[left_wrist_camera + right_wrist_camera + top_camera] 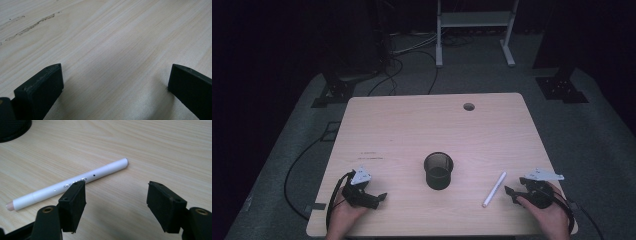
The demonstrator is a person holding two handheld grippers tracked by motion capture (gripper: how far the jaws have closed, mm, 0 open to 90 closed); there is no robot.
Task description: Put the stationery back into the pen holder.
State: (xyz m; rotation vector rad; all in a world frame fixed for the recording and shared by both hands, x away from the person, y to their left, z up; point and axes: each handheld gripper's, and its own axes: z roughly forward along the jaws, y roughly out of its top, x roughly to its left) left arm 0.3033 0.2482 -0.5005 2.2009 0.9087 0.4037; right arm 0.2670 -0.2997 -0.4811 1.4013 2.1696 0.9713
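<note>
A white pen [494, 189] lies on the pale wooden table [412, 125], right of a black mesh cup [438, 170] that stands upright near the middle. My right gripper [509, 194] rests low at the table's front right, just right of the pen. In the right gripper view its jaws [116, 192] stand apart over bare wood; the pen [100, 172] lies slantwise just beyond the left jaw, not between them. My left gripper [379, 197] sits at the front left, and in its own view the left gripper [116, 75] is open wide with nothing in it.
A round cable hole [469, 106] is near the table's far edge. Faint marks [30, 26] run across the wood ahead of the left gripper. The cup's dark rim [12, 128] fills the top left corner of the right gripper view. Cables and stand feet lie on the floor behind.
</note>
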